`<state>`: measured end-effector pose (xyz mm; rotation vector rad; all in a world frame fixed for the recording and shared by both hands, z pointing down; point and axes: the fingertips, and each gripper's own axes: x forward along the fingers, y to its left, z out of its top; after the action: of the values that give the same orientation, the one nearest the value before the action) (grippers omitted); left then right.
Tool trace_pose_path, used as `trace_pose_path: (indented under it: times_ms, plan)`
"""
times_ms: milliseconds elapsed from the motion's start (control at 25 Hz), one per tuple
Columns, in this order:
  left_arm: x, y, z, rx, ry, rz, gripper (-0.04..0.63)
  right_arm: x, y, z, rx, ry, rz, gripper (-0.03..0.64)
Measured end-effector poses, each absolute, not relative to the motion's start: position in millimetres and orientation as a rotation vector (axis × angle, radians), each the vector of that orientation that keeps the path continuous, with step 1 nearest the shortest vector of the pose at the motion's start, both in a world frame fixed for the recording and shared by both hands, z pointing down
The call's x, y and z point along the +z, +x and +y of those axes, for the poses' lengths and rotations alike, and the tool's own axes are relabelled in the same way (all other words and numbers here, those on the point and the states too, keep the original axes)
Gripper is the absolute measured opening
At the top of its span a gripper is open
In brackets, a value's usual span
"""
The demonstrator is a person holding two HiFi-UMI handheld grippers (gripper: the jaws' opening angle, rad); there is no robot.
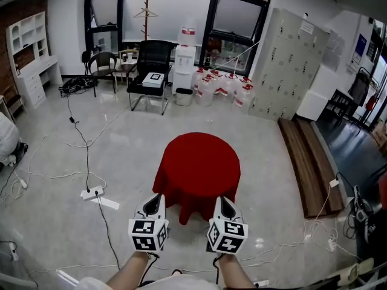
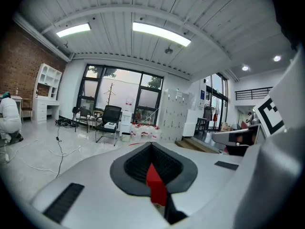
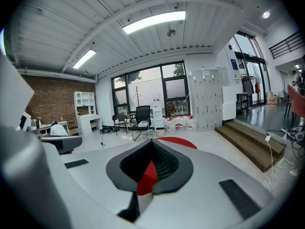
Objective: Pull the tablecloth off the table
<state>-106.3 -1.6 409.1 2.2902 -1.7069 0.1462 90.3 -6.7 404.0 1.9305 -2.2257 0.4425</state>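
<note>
Gripping the near hem of one red tablecloth [image 1: 198,162]: two hand-held grippers, one item held.
Tablecloth: draped over a round table at the middle of a pale glossy floor [image 1: 121,144], hem hanging low on all sides. Left gripper [image 1: 158,197]: at the near-left hem, jaws pressed together on a sliver of the red cloth [image 2: 155,185]. Right gripper [image 1: 224,199]: at the near-right hem, level with the left one, jaws likewise closed on a red fold [image 3: 147,180]. Surroundings: black chair [image 1: 151,62] and coat stand [image 1: 146,14] at the far wall; water jugs [image 1: 221,86] far right of the chair; grey lockers [image 1: 287,65] far right; wooden platform [image 1: 308,162] right of the table; power strip [image 1: 92,192] with trailing cables on the floor at left.
</note>
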Motion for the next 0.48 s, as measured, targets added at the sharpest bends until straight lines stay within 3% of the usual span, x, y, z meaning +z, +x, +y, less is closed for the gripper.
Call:
trace_pose_path:
  times_ms: [480]
  plan:
    - [417,-77,-42,0.156,2.307,-1.674,0.015,412,120,-40,0.469,1.940,-2.205,0.025]
